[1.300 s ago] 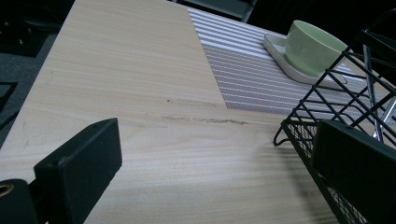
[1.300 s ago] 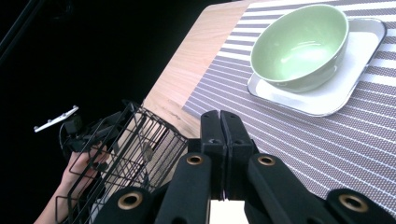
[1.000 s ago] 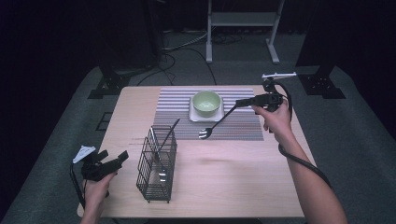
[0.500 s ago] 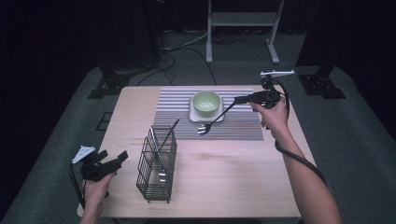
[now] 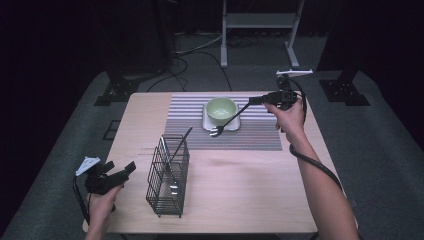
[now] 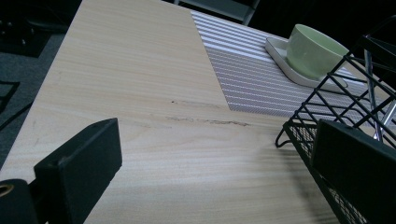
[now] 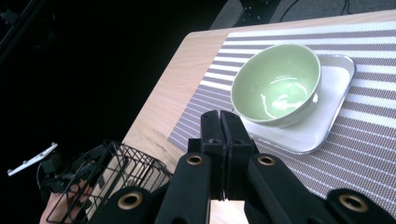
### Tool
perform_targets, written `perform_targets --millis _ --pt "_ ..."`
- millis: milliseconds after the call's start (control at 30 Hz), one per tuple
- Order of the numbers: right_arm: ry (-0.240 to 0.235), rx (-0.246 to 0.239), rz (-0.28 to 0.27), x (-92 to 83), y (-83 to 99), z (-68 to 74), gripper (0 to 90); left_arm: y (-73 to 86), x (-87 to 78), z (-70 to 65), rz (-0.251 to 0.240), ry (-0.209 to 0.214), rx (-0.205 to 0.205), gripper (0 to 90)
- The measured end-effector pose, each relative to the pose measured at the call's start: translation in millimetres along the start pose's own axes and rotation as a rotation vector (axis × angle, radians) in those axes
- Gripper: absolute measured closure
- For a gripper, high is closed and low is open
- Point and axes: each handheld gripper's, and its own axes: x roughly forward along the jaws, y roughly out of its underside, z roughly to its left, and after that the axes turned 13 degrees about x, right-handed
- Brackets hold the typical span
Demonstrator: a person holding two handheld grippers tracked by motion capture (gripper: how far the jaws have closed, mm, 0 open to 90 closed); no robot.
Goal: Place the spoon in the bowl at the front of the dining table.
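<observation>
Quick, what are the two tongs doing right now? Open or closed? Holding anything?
Left tongs: open, holding nothing, beside the wire basket.
Right tongs: closed on a fork, which reaches down toward the plate under the green bowl.

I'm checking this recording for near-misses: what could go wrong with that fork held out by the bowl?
1. The right claw pinches the fork at its handle end only, so it may pivot or slip.
2. The fork's tines hang right by the green bowl on its white plate; a swing could knock them.
3. The open left claw sits beside the wire caddy; a careless move could tip it.
</observation>
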Motion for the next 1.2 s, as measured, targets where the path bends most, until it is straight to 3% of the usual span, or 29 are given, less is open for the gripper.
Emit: perform_targets --millis 1200 --pt "0.112 0.064 -0.123 10.6 -39.7 -3.0 89.3 1.2 -3.5 2.5 -0.002 -0.003 -0.009 1.0"
